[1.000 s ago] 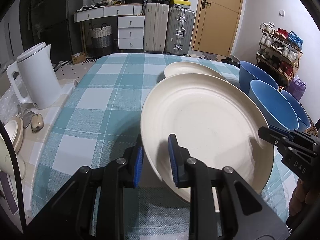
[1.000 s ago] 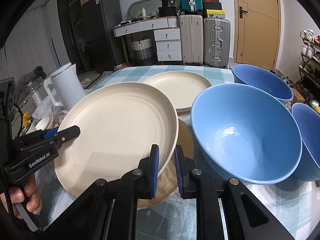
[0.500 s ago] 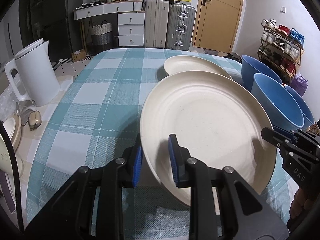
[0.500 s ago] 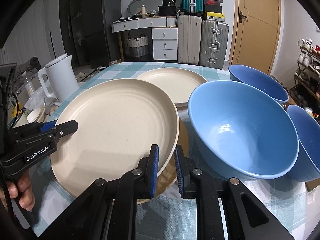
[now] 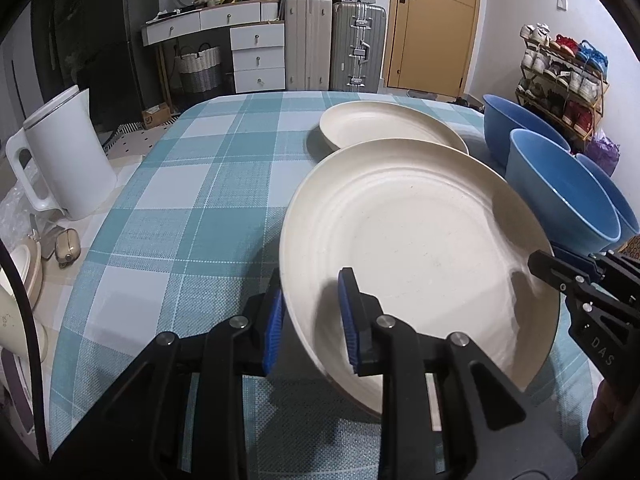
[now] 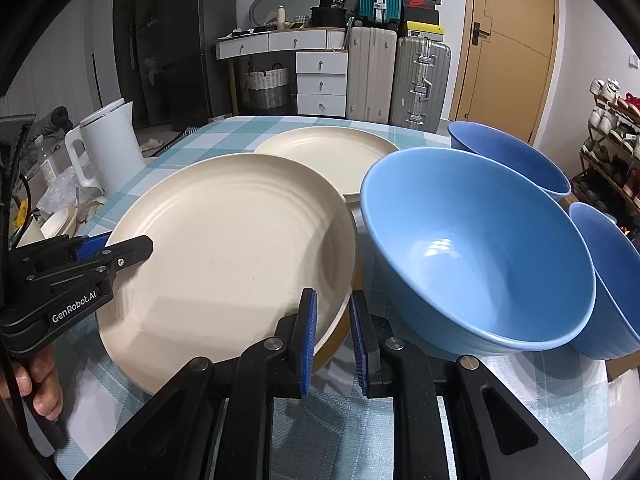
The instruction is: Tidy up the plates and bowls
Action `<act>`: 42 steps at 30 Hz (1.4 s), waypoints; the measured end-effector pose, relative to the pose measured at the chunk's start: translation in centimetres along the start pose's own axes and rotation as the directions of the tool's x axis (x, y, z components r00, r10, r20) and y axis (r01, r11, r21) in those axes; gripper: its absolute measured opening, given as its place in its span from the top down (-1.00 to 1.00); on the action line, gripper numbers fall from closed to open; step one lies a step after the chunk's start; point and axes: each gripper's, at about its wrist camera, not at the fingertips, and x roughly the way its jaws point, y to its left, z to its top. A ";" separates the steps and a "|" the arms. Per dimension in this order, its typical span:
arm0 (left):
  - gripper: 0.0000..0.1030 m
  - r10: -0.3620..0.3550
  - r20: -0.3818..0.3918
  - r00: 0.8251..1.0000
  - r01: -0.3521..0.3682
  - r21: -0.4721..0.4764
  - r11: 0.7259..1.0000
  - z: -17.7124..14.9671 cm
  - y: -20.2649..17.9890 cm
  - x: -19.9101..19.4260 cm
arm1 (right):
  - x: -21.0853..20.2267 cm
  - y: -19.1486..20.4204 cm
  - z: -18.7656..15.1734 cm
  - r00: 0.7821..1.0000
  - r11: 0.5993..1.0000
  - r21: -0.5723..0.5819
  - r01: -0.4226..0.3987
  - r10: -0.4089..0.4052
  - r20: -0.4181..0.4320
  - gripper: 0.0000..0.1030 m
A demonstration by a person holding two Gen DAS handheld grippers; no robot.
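Both grippers are on the one big cream plate (image 5: pixel 420 248), which is lifted and tilted above the checked tablecloth (image 5: pixel 192 208). Left gripper (image 5: pixel 310 320) has its blue pads closed down on the plate's near-left rim, one pad under, one on the inner face. Right gripper (image 6: pixel 332 336) straddles the opposite rim; the gap between its pads looks wider than the rim, so whether it truly pinches I cannot tell. A brownish edge shows under the plate at that side, perhaps another plate beneath; unclear. Just beyond the held plate a second cream plate (image 5: pixel 384 124) lies flat on the cloth. To the held plate's right stand three blue bowls, the nearest bowl (image 6: pixel 476 248) almost touching its rim. Off to the plate's left, past the cloth's edge, a white kettle (image 5: pixel 64 152). Judgement: the plate looks rigid, smooth and light, probably slippery at the lip and liable to chip; hold it at the raised rim, two opposite points, and keep it level when stacking.
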 end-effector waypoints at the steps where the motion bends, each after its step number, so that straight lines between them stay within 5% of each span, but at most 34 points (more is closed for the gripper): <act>1: 0.57 0.005 -0.003 1.000 -0.005 0.005 1.000 0.0 -0.1 0.1 | 0.1 0.0 0.0 1.000 1.000 0.002 -0.001 0.001 0.000 0.67; 21: 0.56 0.077 -0.019 0.997 -0.076 0.063 0.995 -0.5 -1.2 1.7 | 0.7 0.8 -0.7 0.997 0.995 -0.058 0.076 -0.076 0.018 0.61; 32: 0.56 0.038 -0.041 0.998 -0.036 0.042 0.998 -0.6 -0.5 1.7 | 0.7 0.4 -1.1 0.999 0.998 -0.049 0.047 -0.047 0.002 0.60; 35: 0.41 0.003 -0.057 0.998 -0.002 0.019 1.000 -0.5 0.1 1.4 | 0.1 0.6 -0.9 1.000 0.998 -0.058 0.016 -0.015 0.007 0.57; 37: 0.24 -0.003 -0.044 0.999 0.003 0.005 1.000 -0.4 0.4 0.8 | -0.6 0.8 -0.7 1.000 0.997 -0.071 -0.006 0.008 0.019 0.45; 42: -0.33 -0.010 0.008 1.000 0.010 -0.015 1.000 0.9 1.3 -1.6 | -2.2 1.4 0.1 0.997 0.994 -0.093 -0.055 0.061 0.057 -0.28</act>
